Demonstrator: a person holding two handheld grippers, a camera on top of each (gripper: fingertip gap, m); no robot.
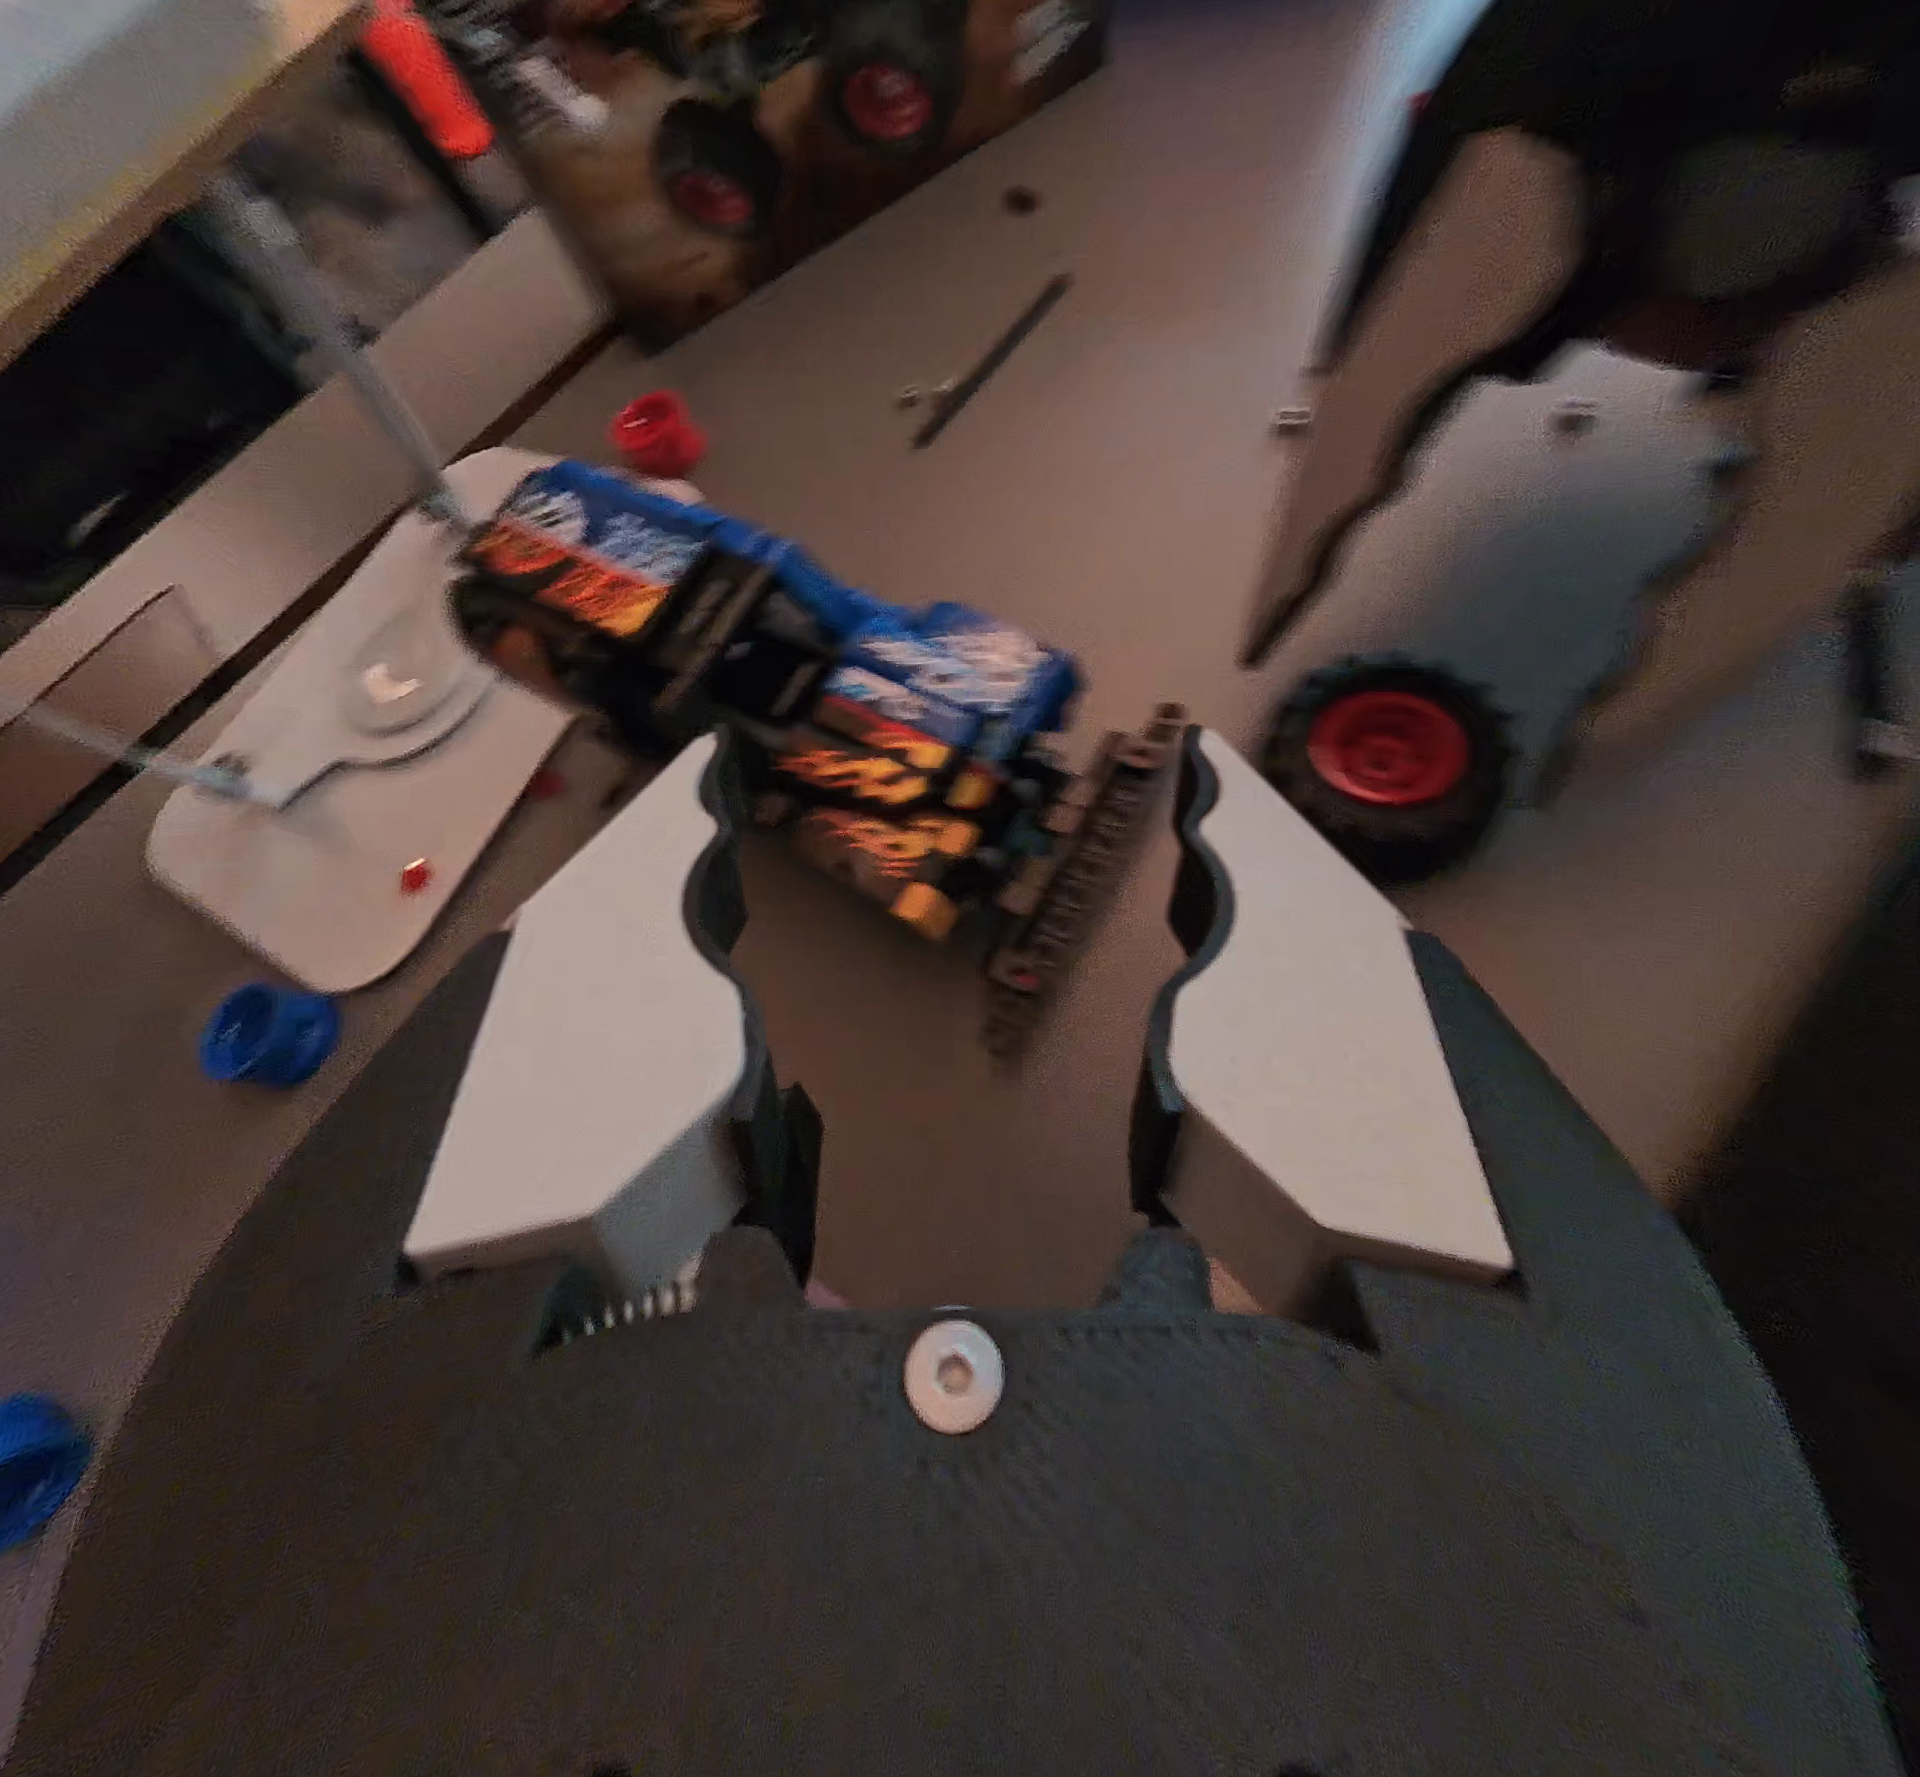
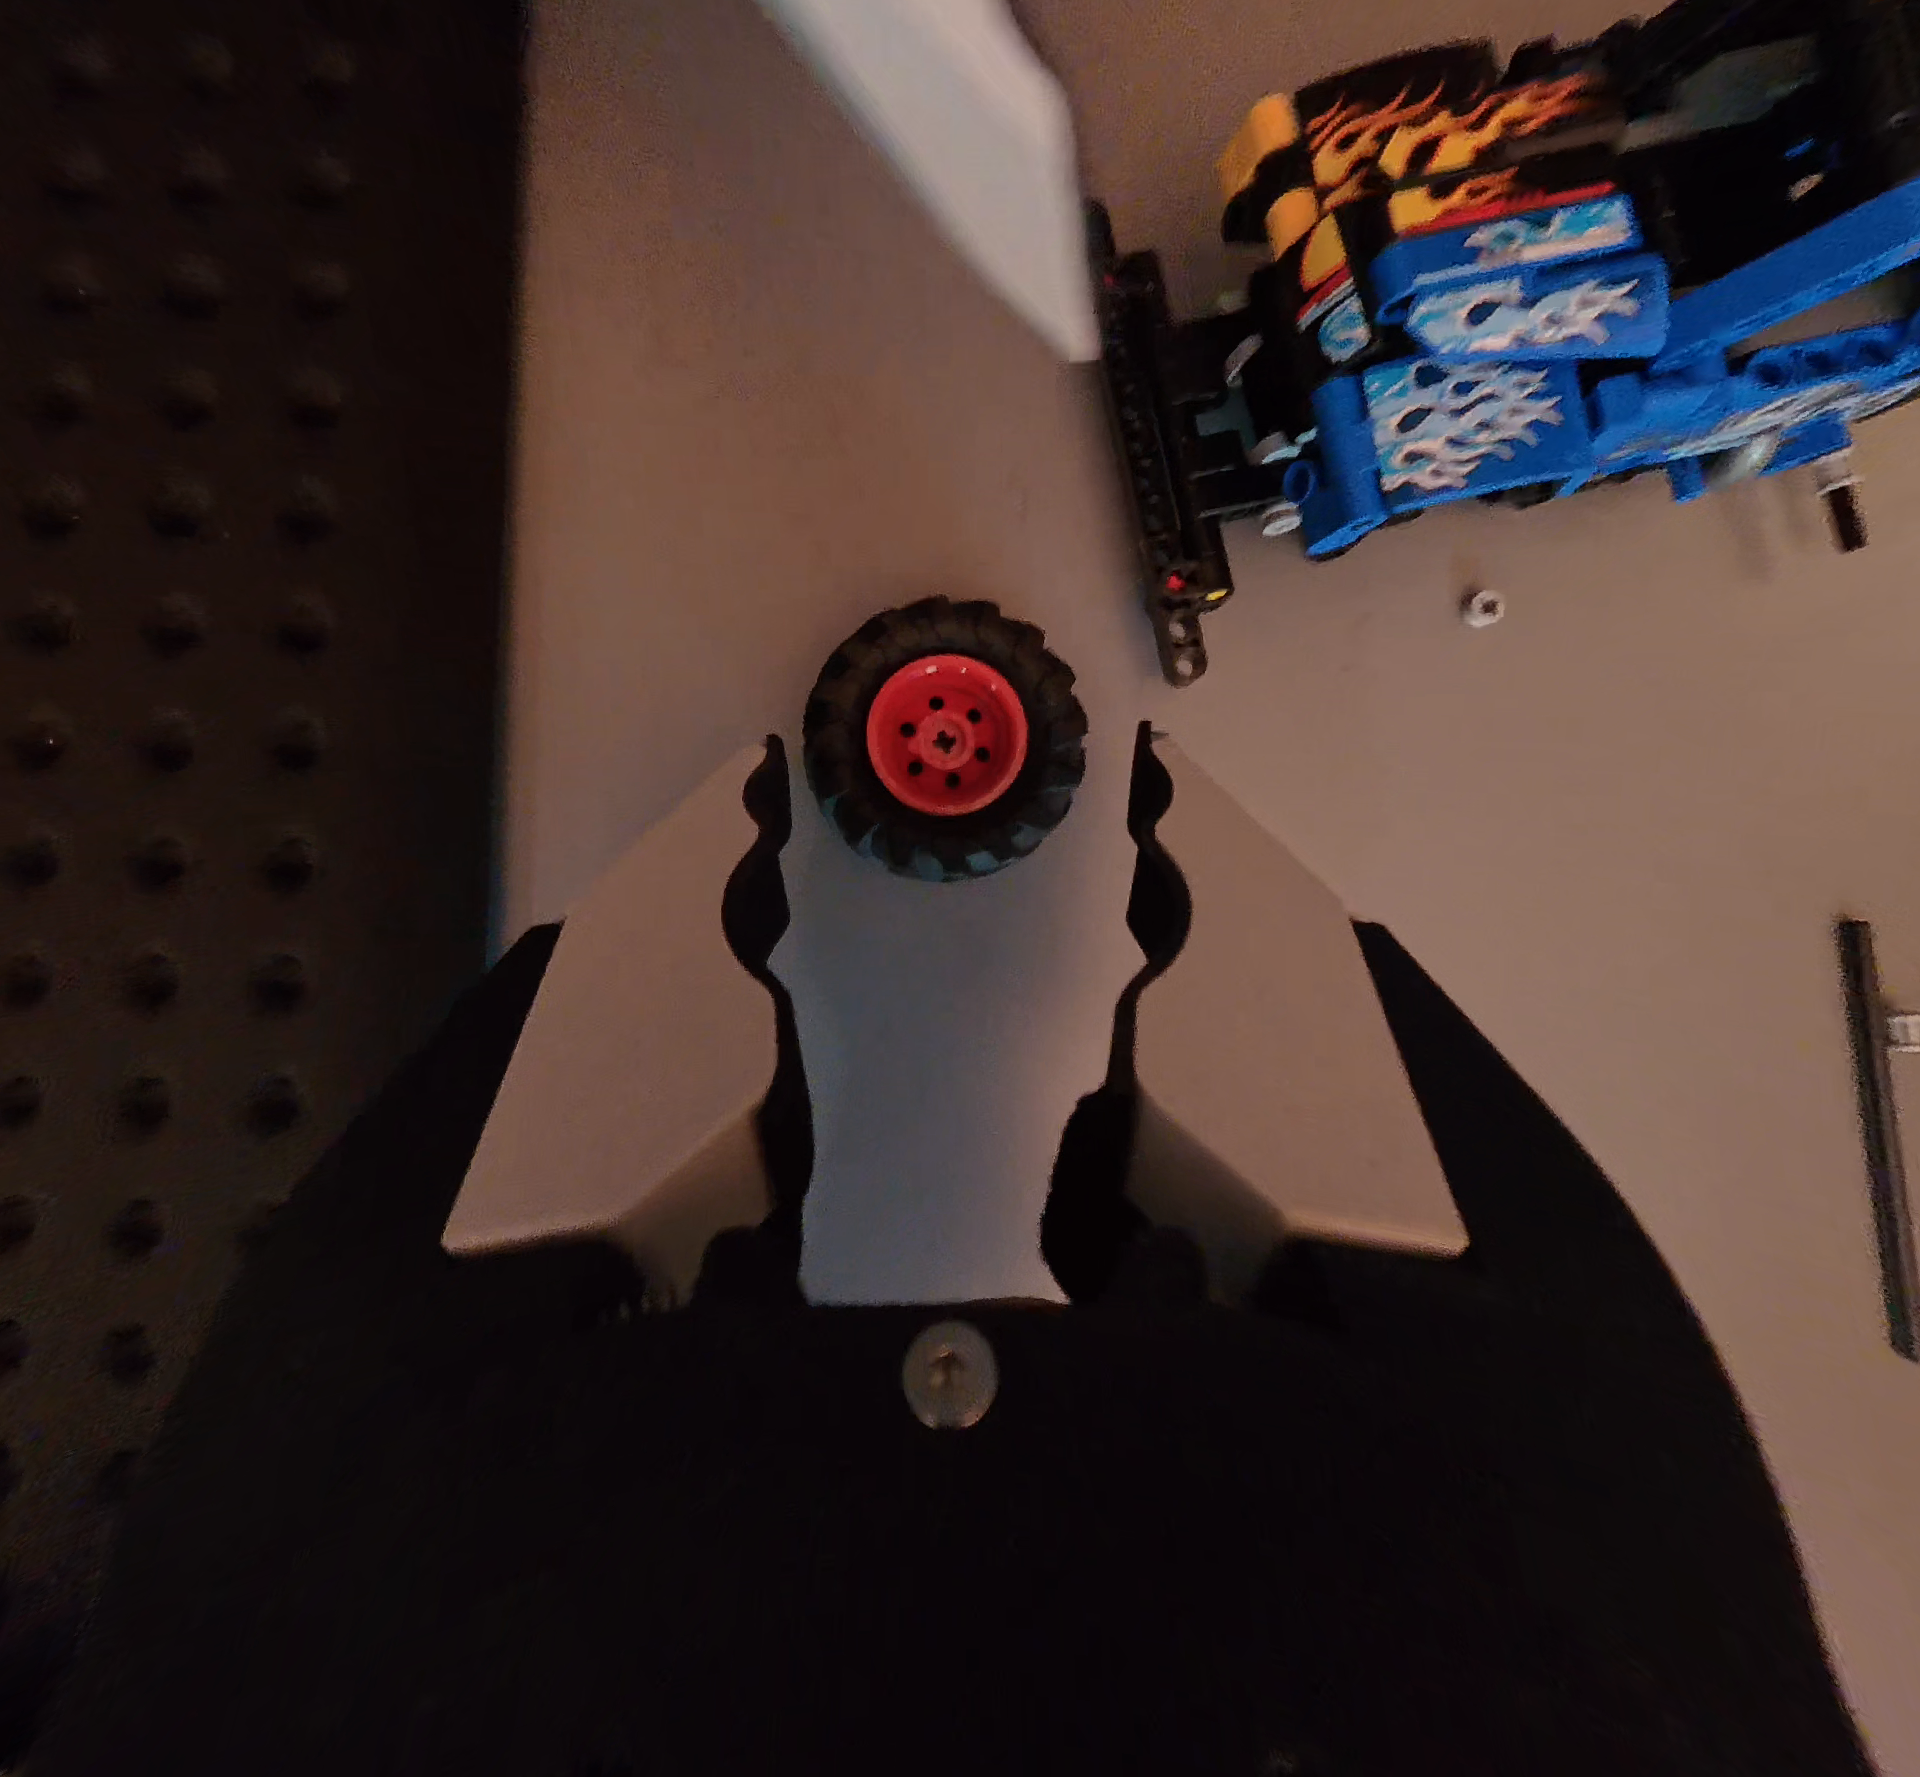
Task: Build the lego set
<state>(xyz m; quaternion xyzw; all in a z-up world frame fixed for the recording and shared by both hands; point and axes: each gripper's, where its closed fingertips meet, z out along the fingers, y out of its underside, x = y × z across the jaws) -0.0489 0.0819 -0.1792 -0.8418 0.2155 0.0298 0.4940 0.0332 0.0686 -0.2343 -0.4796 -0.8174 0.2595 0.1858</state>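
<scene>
Wheel lies flat on the tabletop, just beyond our right gripper, fingers spread, empty. Likely light with a grippy rubber tyre; we'd pinch across the tread. Left gripper also spread, near the truck body.

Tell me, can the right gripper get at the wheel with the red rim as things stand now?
Probably yes. The right gripper is open, and the wheel lies flat on the table between its fingertips. Nothing stands between them; the truck body lies apart, off to one side.
</scene>
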